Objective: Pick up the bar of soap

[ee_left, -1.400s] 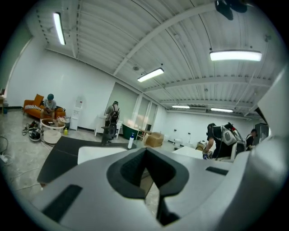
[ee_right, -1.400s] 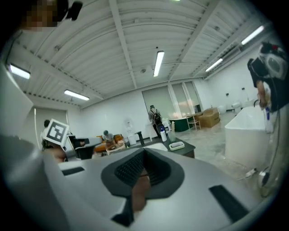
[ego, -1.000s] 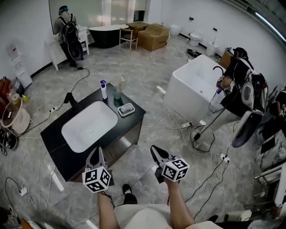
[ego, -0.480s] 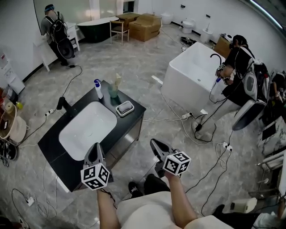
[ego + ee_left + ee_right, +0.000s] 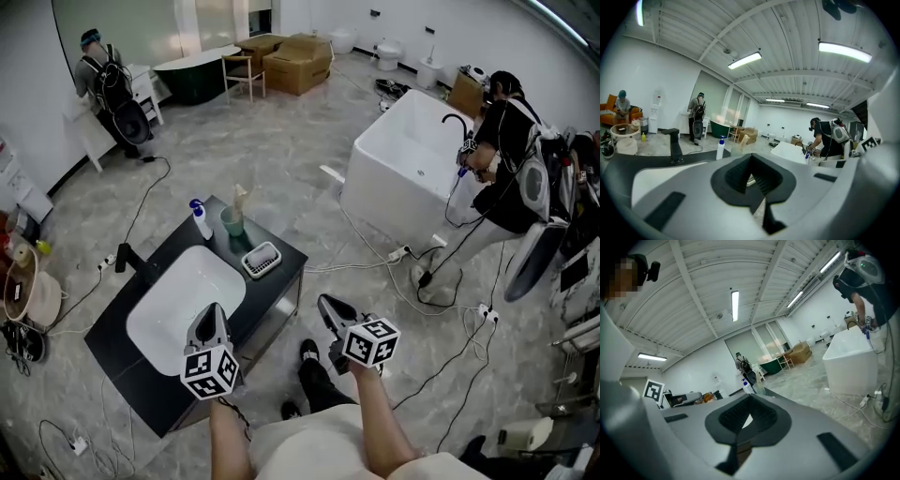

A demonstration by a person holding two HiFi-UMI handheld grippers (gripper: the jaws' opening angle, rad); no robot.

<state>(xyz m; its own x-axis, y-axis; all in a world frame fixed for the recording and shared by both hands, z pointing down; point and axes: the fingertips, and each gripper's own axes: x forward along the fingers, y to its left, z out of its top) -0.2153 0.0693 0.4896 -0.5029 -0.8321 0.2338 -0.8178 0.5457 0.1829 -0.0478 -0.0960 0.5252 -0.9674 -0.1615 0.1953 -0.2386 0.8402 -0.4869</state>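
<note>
Closer to the vanity than a second ago, the left gripper (image 5: pixel 208 321) hangs over the near edge of the basin (image 5: pixel 178 300), jaws closed and empty. The right gripper (image 5: pixel 328 309), likewise closed on nothing, is above the floor. The bar of soap (image 5: pixel 262 260) lies in its dish (image 5: pixel 278 253) on the black counter (image 5: pixel 111 323), well apart from both.

Whether a bar of soap lies in the small white slatted dish (image 5: pixel 262 260) cannot be told from the head view, where the dish is too small. In the left gripper view only a sliver of that dish is seen through the notch between the grey jaws. The near rim of the white oval basin (image 5: pixel 178 300) is covered by the left gripper (image 5: pixel 213 314). The person's left forearm (image 5: pixel 228 439) is cut off by the bottom edge.
</note>
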